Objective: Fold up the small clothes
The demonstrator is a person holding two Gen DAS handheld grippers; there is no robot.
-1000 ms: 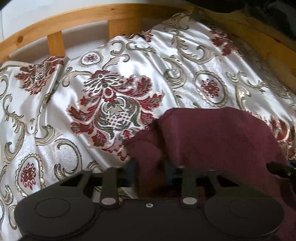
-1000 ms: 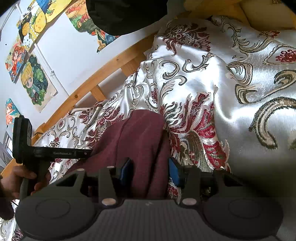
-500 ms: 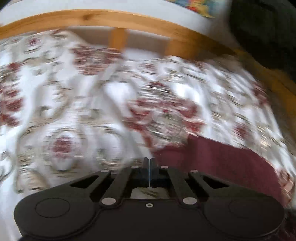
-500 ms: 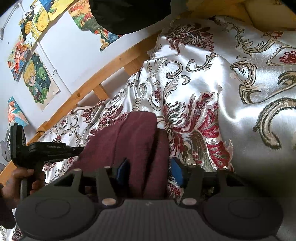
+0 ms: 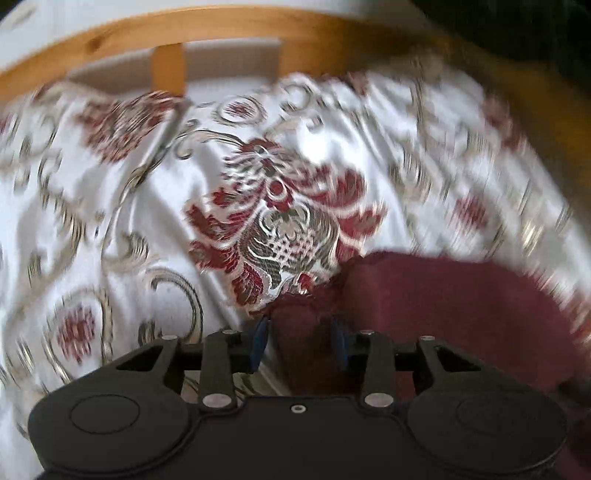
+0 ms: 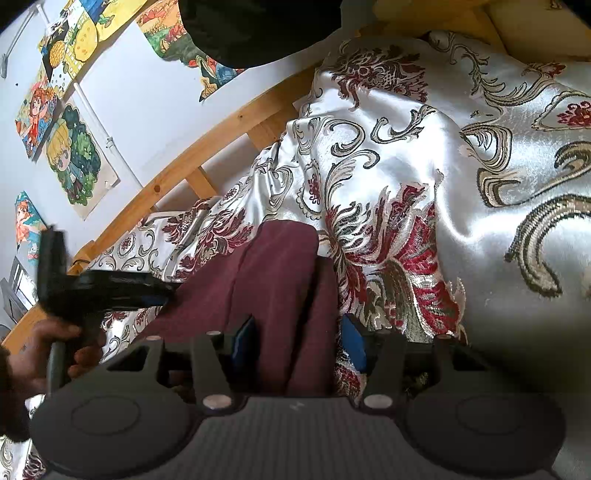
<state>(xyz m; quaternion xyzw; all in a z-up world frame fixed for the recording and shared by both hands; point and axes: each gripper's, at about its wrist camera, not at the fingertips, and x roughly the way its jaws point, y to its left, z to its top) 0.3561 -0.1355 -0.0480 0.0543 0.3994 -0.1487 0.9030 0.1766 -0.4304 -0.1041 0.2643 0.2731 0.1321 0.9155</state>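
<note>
1. A small maroon knitted garment (image 5: 443, 306) is laid on a white satin bedspread (image 5: 110, 221) with red and gold floral embroidery, inside a curved pale wooden bed rail (image 5: 221, 29); the flat, soft surface is judged to serve as the folding bed.
2. In the left wrist view the garment is seen from 6 o'clock out to 3 o'clock, its near-left corner bunched towards the camera, so that an edge is offered for lifting.
3. The left gripper (image 5: 299, 343) is held with its blue-padded jaws well apart, one either side of that bunched corner; the cloth is straddled but not pinched. The view is motion-blurred, so contact with the pads cannot be told.
4. In the right wrist view a doubled ridge of the garment (image 6: 284, 288) runs from 6 o'clock towards 11 o'clock.
5. The right gripper (image 6: 295, 350) is likewise spread wide, with the ridge lying between the jaws; no squeeze is shown.
6. The other handheld tool (image 6: 107, 284) is seen at 9 o'clock, gripped by a bare hand (image 6: 48, 350), at the garment's far end.
</note>
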